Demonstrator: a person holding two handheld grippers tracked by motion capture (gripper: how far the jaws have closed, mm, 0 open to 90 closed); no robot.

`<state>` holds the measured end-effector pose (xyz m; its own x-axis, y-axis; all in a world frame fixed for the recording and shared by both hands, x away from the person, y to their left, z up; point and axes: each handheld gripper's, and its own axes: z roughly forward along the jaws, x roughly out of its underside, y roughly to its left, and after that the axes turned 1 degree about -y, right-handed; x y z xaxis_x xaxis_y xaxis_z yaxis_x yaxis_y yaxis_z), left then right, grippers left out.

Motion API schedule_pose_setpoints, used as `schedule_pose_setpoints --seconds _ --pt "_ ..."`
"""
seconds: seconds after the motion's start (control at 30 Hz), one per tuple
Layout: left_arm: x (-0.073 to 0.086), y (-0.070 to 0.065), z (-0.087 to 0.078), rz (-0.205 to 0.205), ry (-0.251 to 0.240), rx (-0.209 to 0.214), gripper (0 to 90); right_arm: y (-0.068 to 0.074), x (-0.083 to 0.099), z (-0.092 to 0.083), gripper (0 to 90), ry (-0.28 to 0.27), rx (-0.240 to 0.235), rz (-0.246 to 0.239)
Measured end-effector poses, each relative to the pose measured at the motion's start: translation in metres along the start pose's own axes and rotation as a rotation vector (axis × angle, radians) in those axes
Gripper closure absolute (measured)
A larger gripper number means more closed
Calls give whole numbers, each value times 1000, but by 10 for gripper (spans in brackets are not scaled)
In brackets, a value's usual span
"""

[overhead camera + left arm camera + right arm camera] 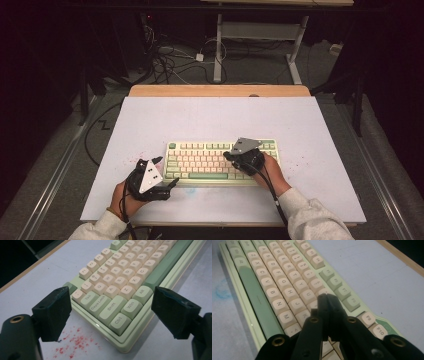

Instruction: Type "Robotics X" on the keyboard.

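Keyboard lying flat on the white table, near the front edge and a little right of centre, long side running left to right. Right gripper held low over the keyboard's right half, pointing left across the keys, jaws pressed together with nothing between them; in the right gripper view the tips poised above the cream keys around the upper letter rows, contact with a key impossible to tell. Right hand wrapped round the body from the near right, wrist bent inward, pale sleeve coming in from the bottom. Left gripper resting near the table's front left, just beside the keyboard's left end, jaws spread wide and empty, framing the Ctrl and Shift corner. Left hand gripping from behind, forearm angled in from the near left. Red specks on the table under the left jaw.
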<state>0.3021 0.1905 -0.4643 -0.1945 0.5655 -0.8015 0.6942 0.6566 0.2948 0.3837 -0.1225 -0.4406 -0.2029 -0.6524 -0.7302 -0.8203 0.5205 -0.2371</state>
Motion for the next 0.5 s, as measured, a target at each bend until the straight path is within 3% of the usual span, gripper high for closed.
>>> schedule_pose_setpoints --seconds 0.5 --pt "0 -2 0 25 10 6 159 1 1 13 900 62 28 13"
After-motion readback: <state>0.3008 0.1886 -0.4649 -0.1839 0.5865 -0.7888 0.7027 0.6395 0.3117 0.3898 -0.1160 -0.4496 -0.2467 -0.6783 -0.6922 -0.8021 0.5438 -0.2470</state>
